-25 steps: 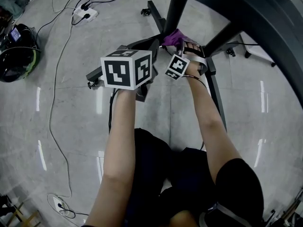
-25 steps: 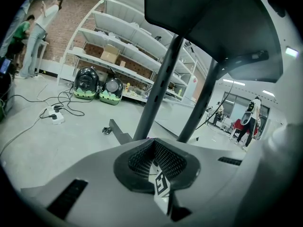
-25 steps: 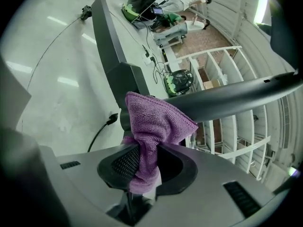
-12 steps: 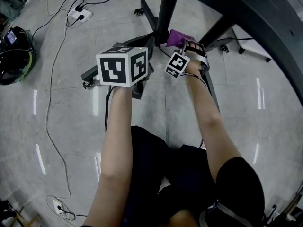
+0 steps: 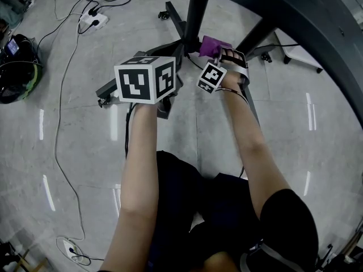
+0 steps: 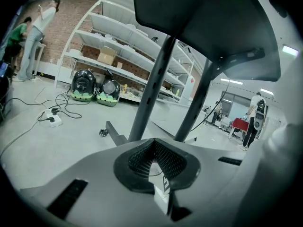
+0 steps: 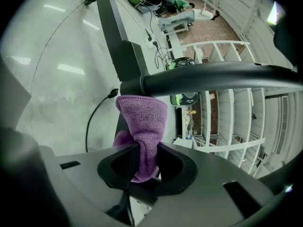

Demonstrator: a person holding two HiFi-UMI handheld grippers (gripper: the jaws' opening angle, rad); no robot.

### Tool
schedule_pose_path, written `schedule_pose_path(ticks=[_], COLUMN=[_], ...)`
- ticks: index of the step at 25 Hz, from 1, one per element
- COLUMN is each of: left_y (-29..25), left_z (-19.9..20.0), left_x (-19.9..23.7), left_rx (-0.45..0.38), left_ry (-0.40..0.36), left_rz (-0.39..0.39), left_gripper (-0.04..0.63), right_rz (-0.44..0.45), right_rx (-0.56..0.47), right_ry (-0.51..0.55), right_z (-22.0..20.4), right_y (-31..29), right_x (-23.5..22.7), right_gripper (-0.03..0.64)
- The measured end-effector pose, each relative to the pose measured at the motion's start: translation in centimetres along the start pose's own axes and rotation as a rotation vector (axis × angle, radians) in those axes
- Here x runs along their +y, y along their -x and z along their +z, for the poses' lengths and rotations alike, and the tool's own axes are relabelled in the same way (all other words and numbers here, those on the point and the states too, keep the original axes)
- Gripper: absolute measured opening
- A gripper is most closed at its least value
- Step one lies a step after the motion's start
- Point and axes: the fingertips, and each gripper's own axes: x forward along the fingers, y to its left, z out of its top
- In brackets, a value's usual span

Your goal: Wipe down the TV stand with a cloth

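Observation:
The TV stand's two black uprights (image 5: 195, 10) (image 5: 256, 37) rise from a base leg (image 5: 174, 17) with a caster. My right gripper (image 5: 220, 54) is shut on a purple cloth (image 5: 214, 45) low down between the uprights. In the right gripper view the purple cloth (image 7: 142, 119) sticks out from the right gripper (image 7: 144, 160), its top pressed against a black tube (image 7: 213, 77) of the stand. My left gripper (image 5: 173, 55) hovers just left of it, shut and empty. In the left gripper view the left gripper (image 6: 152, 148) points at the uprights (image 6: 154, 84).
A white power strip (image 5: 91, 18) with cables lies on the grey floor at the back left, near a dark helmet (image 5: 17, 67). Another plug (image 5: 71, 245) lies near left. Shelving (image 6: 118, 41) and people stand far off. The dark screen (image 6: 213, 22) hangs overhead.
The purple cloth in my right gripper has slid a little to the right, away from the left upright. My left gripper has hardly shifted.

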Motion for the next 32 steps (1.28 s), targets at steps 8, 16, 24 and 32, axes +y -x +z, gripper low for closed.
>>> schedule_pose_path(ticks=[8,16,24,32], left_y=[-0.5,-0.6,0.1,0.5], left_z=[-0.1,0.4,1.0,1.2], left_x=[-0.8,-3.2,-2.9,-2.8], left_rx=[-0.006,-0.014,-0.032,-0.041], left_ry=[0.011,0.000,0.008,0.018], left_rz=[-0.017,-0.057,-0.056,-0.066], left_gripper=[0.008,0.008,0.008,0.008], right_rz=[-0.112,-0.210,-0.326,-0.496], right_rx=[-0.009,-0.018,-0.018,-0.027], right_ry=[0.008,-0.024,-0.088,-0.125], right_z=[-1.9,-3.0,-4.0,-4.6], right_y=[3.1,6.5,9.8,14.5], right_x=[-5.3,-10.7,-17.3,-24.0], right_gripper=[0.106,0.106,0.106,0.106])
